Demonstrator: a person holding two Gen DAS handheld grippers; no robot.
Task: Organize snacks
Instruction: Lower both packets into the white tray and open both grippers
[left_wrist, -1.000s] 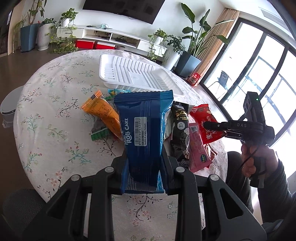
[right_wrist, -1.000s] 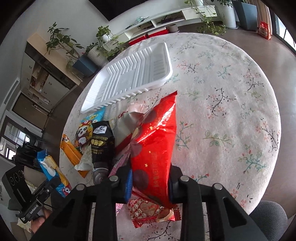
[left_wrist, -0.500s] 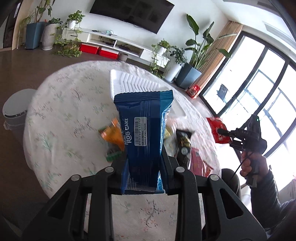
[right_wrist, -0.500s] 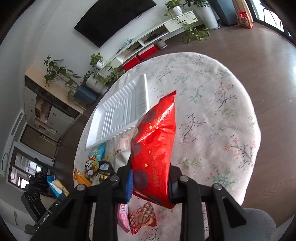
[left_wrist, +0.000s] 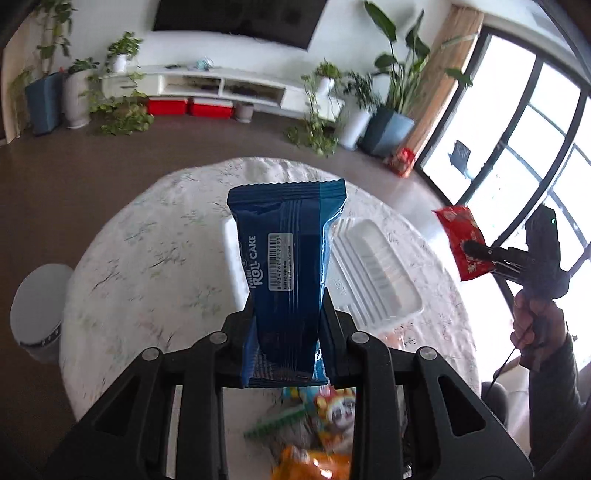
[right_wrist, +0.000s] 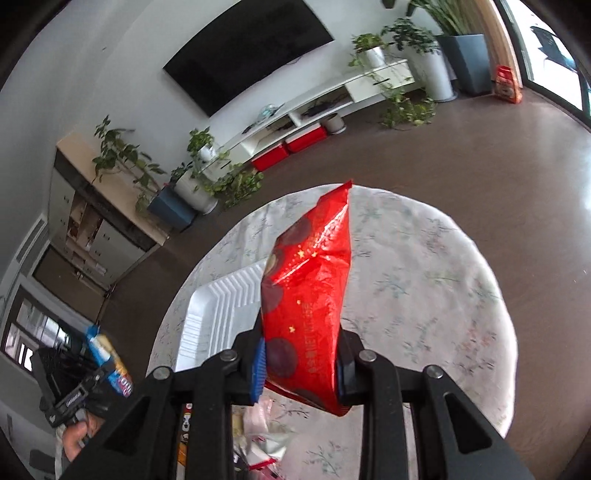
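The left gripper (left_wrist: 286, 325) clamps a blue roll cake packet (left_wrist: 286, 269) upright between its fingers, held in the air above the round table (left_wrist: 147, 258). The right gripper (right_wrist: 299, 363) pinches a red snack bag (right_wrist: 306, 295) the same way, also lifted. Below both lies a white tray (left_wrist: 373, 273) on the flowered cloth, with more snack packets (left_wrist: 325, 417) heaped near the table's close edge.

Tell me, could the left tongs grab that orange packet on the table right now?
Probably not: the left tongs are already shut on the blue roll cake packet, held high above the orange packet.
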